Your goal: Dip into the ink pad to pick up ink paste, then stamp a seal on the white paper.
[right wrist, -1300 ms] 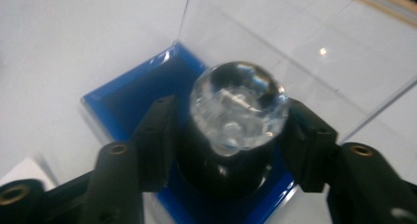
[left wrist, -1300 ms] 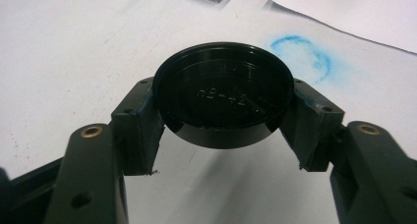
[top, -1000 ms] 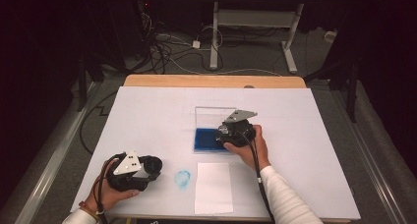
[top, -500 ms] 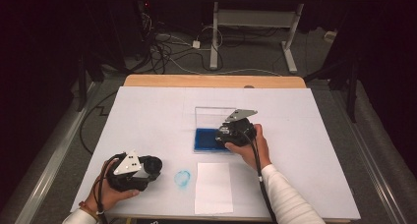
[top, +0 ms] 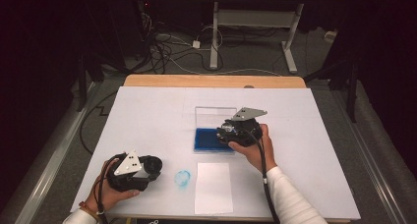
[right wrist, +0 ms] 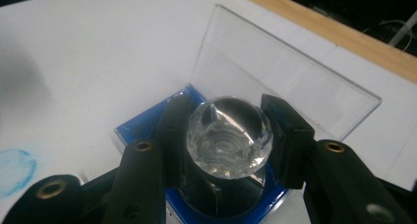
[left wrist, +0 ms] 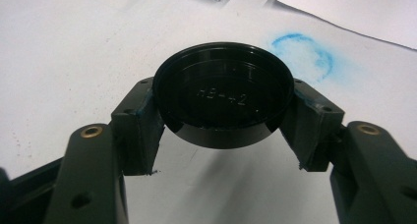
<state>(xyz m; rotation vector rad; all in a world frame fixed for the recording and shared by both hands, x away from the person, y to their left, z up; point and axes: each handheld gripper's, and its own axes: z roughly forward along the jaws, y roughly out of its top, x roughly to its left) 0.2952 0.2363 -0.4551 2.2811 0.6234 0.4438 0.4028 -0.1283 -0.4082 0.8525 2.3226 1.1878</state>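
While my right gripper is clamping a faceted clear-topped stamp over the blue ink pad in its open clear case, my left gripper is pinching a black round cap above the white table, near a blue ring print and paper sheet.

Faceted glass stamp upright on blue pad.
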